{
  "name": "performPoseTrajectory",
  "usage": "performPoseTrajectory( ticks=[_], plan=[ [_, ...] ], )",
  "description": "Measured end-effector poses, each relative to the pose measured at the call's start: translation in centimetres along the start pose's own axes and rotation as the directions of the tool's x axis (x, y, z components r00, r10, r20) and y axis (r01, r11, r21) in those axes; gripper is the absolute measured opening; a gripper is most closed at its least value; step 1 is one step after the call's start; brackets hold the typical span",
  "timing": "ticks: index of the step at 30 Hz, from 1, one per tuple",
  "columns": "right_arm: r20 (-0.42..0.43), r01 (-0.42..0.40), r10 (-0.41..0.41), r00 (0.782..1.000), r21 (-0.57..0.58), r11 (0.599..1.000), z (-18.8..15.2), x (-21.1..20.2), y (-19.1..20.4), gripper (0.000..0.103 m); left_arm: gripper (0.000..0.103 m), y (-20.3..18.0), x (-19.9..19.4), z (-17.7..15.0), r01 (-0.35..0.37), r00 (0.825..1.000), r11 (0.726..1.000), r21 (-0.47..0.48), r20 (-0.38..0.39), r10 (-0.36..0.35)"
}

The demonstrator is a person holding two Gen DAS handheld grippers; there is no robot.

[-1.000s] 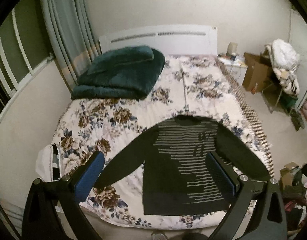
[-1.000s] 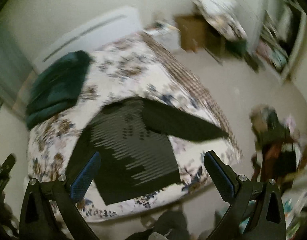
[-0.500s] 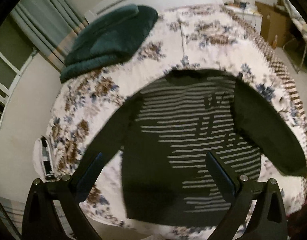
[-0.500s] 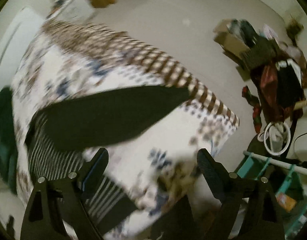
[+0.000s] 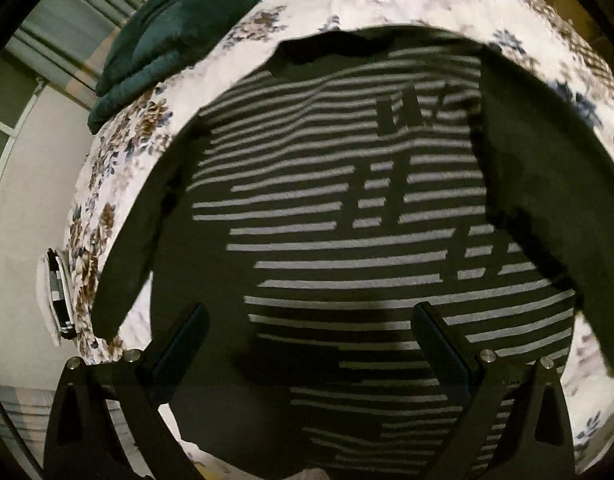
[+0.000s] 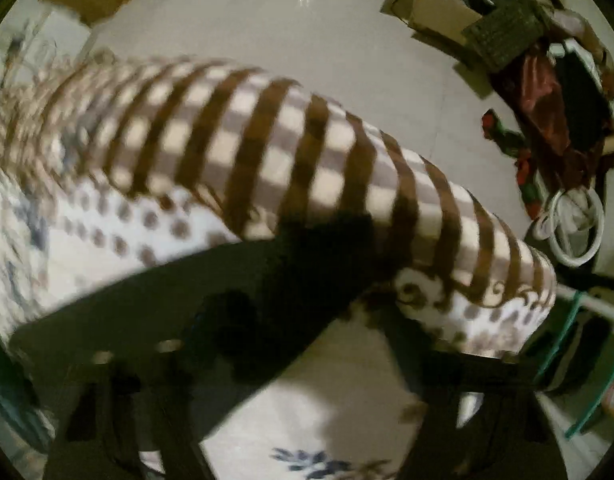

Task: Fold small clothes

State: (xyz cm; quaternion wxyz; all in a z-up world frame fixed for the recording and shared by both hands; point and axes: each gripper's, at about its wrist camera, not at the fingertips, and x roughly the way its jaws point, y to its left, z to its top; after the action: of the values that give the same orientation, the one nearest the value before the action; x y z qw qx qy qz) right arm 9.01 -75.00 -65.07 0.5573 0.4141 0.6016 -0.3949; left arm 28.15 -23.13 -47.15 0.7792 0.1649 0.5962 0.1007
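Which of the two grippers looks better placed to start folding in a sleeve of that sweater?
Probably the right gripper: the dark sleeve lies between its fingers, jaws just closing. The left gripper hovers open over the sweater's striped body.

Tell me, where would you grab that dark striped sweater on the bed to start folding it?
Probably the cuff of a sleeve, from above. The sweater lies flat and face up on the bedspread, both plain dark sleeves splayed out from the body. The sleeve under the right gripper ends in a free end near the bed's edge, easy to pinch and carry across the striped chest.
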Motion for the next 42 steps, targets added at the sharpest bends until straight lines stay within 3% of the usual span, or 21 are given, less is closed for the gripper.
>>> performPoseTrajectory(
  ticks=[3,6,9,11,13,16,18,19,20,24,27,28,29,30,31,32,34,37,42],
  plan=[
    [0.001,0.107,-0.107,0.994,-0.031,0.994,-1.3,0.3,-1.9,0.057,0.103,-0.6,0.7,-0.5,0.0,1.0,1.0,0.014,-0.003,0.0],
    [-0.046,0.111,-0.11,0.993,0.012,0.994,-2.2,0.4,-4.6,0.058,0.103,-0.9,1.5,-0.9,0.001,1.0,1.0,0.029,-0.018,-0.001],
    [-0.029,-0.058,0.062,0.998,0.128,0.99,-2.3,-0.5,-6.8,0.061,0.103,-0.9,2.2,-1.1,0.0,1.0,1.0,0.026,-0.03,0.001],
    [0.016,-0.175,0.175,0.984,0.189,0.966,-1.9,-0.9,-7.1,0.072,0.103,-0.6,2.8,-1.1,-0.002,0.999,1.0,0.016,-0.038,0.003],
    [0.025,-0.229,0.229,0.973,0.207,0.951,-1.2,-0.2,-6.9,0.073,0.103,-0.4,3.2,-1.0,-0.006,0.999,1.0,0.004,-0.044,0.006],
    [0.024,-0.229,0.228,0.973,0.191,0.955,-0.1,1.8,-5.1,0.073,0.103,0.1,3.7,-0.7,-0.012,0.999,1.0,-0.017,-0.047,0.011],
    [0.074,-0.187,0.178,0.981,0.135,0.973,0.2,1.5,-3.1,0.047,0.103,0.5,3.9,-0.5,-0.02,0.999,0.999,-0.025,-0.046,0.019],
    [0.114,-0.13,0.12,0.986,0.088,0.988,0.2,1.0,-2.0,0.014,0.103,0.7,4.0,-0.4,-0.022,0.999,0.999,-0.029,-0.044,0.02],
    [0.143,-0.128,0.117,0.983,0.07,0.989,-0.2,0.2,-1.4,0.008,0.103,0.8,4.0,-0.4,-0.022,0.999,0.999,-0.032,-0.04,0.021],
    [0.278,-0.079,0.052,0.959,0.088,0.993,0.2,-2.8,-1.6,0.005,0.103,1.3,4.1,-0.3,-0.022,0.999,0.999,-0.036,-0.03,0.02],
    [0.185,-0.134,0.119,0.976,0.074,0.988,1.8,-1.6,-1.9,0.005,0.103,1.6,4.3,-0.4,-0.013,1.0,0.999,-0.044,-0.028,0.012],
    [0.135,-0.159,0.148,0.98,0.079,0.984,2.2,-0.9,-2.3,0.013,0.103,1.6,4.4,-0.5,-0.011,1.0,0.999,-0.046,-0.03,0.009],
    [0.107,-0.191,0.18,0.978,0.096,0.977,1.9,-0.8,-2.7,0.029,0.103,1.7,4.5,-0.5,-0.01,0.999,0.999,-0.047,-0.033,0.008],
    [0.098,-0.222,0.211,0.972,0.117,0.968,1.9,-0.8,-3.4,0.039,0.103,1.8,4.8,-0.6,-0.008,0.999,0.999,-0.048,-0.038,0.007],
    [0.099,-0.273,0.259,0.961,0.169,0.947,1.6,-0.7,-4.2,0.056,0.103,1.9,4.9,-0.7,-0.008,0.999,0.999,-0.048,-0.04,0.006],
    [0.105,-0.298,0.282,0.954,0.203,0.933,1.1,-0.9,-4.9,0.063,0.103,2.0,5.0,-0.8,-0.007,0.999,0.999,-0.049,-0.043,0.005],
    [0.107,-0.364,0.348,0.931,0.302,0.881,0.5,-0.2,-6.3,0.068,0.103,2.1,5.3,-1.1,-0.003,0.999,0.999,-0.049,-0.048,0.001],
    [0.073,-0.363,0.364,0.929,0.379,0.851,-0.4,1.4,-6.2,0.068,0.103,2.1,5.7,-1.4,-0.003,0.999,0.999,-0.043,-0.053,0.001],
    [0.101,-0.219,0.197,0.975,0.303,0.928,-0.4,2.2,-3.1,0.071,0.103,2.8,6.4,-1.3,-0.008,0.999,0.999,-0.052,-0.051,0.005]
  ],
)
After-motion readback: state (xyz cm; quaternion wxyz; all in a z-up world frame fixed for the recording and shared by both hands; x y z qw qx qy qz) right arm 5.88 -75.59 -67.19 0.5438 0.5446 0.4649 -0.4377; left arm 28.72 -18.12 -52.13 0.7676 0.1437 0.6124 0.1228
